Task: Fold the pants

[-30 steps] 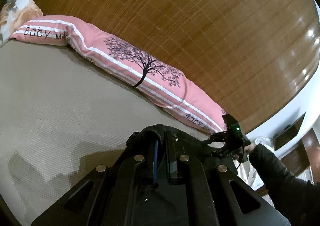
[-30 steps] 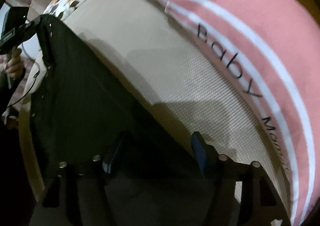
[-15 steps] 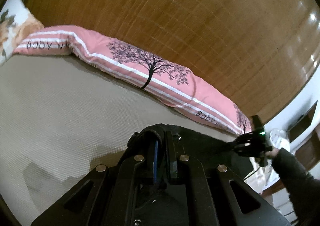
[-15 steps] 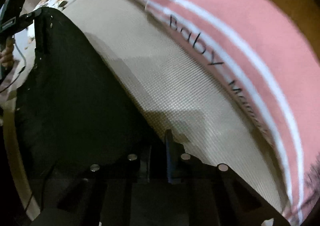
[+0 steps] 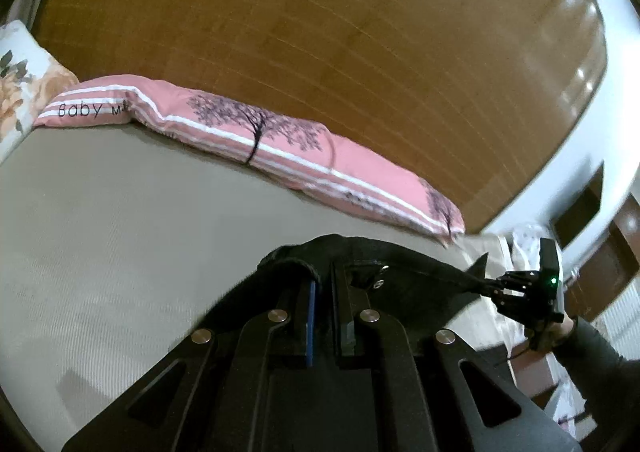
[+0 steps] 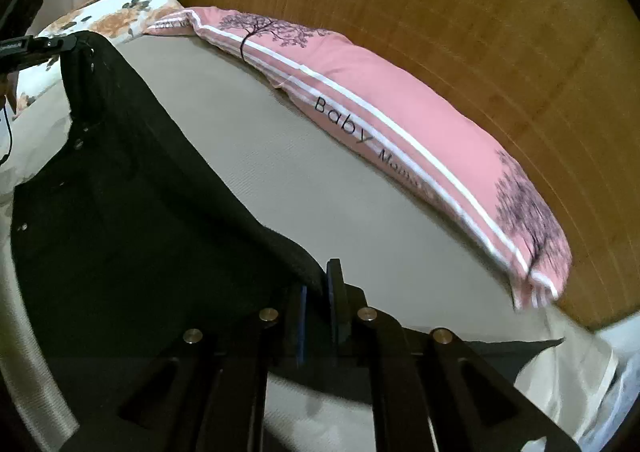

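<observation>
Both grippers clamped on black pants (image 6: 132,236): left gripper (image 5: 323,292) pinching one waist corner, right gripper (image 6: 316,292) now closed tight on the other, wide open a second ago. Waistband pulled taut and lifted off beige mattress (image 5: 120,232), previously slack. Behind, pink pillow (image 6: 400,120) reading "Baby Mama".

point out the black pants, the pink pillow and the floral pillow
black pants (image 6: 132,236), right wrist view, middle of the cloth
pink pillow (image 5: 288,140), left wrist view, by the tree print
floral pillow (image 6: 116,18), right wrist view, flower print
</observation>
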The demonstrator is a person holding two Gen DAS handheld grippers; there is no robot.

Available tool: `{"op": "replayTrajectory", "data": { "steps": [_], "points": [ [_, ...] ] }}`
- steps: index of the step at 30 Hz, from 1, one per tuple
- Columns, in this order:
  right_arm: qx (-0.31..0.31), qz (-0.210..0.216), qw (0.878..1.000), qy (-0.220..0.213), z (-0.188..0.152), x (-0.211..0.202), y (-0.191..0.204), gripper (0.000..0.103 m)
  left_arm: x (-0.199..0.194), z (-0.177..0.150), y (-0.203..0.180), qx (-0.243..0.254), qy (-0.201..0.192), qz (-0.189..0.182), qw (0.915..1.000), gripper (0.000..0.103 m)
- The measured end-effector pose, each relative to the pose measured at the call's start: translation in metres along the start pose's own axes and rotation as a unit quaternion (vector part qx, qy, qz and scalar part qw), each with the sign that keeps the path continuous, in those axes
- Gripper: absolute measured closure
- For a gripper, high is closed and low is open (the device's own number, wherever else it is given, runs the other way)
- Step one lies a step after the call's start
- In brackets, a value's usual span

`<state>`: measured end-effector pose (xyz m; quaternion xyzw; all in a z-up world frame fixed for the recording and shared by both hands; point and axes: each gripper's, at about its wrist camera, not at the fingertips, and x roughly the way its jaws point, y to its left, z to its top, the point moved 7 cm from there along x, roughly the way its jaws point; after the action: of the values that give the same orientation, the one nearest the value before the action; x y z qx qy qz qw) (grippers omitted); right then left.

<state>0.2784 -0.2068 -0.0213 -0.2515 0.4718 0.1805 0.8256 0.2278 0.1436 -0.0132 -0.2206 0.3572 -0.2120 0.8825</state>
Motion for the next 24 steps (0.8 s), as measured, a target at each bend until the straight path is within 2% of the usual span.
{"op": "replayTrajectory", "data": {
  "steps": [5, 7, 11, 13, 18, 21, 24],
  "points": [
    [0.038, 0.009, 0.999, 0.013, -0.059, -0.028, 0.035, 0.097, -0.024, -0.046, -0.005, 0.013, 0.037, 0.001, 0.9992, 0.095],
    [0.056, 0.027, 0.998, 0.023, -0.081, -0.029, 0.051, 0.098, -0.030, -0.066, 0.002, 0.007, 0.056, 0.004, 0.9984, 0.094],
    [0.075, 0.040, 0.995, 0.043, -0.115, -0.019, 0.078, 0.098, -0.028, -0.113, 0.022, 0.015, 0.106, 0.033, 0.9937, 0.093],
    [0.089, 0.048, 0.993, 0.054, -0.124, -0.010, 0.084, 0.098, -0.024, -0.136, 0.032, 0.019, 0.129, 0.051, 0.9902, 0.092],
    [0.093, 0.051, 0.991, 0.078, -0.148, 0.005, 0.102, 0.097, -0.014, -0.170, 0.042, 0.049, 0.167, 0.089, 0.9807, 0.091],
    [0.097, 0.043, 0.991, 0.082, -0.152, 0.010, 0.106, 0.097, -0.012, -0.180, 0.042, 0.065, 0.173, 0.110, 0.9767, 0.090],
    [0.126, 0.037, 0.988, 0.076, -0.150, 0.009, 0.106, 0.092, -0.014, -0.177, 0.041, 0.060, 0.170, 0.118, 0.9766, 0.088]
  ]
}}
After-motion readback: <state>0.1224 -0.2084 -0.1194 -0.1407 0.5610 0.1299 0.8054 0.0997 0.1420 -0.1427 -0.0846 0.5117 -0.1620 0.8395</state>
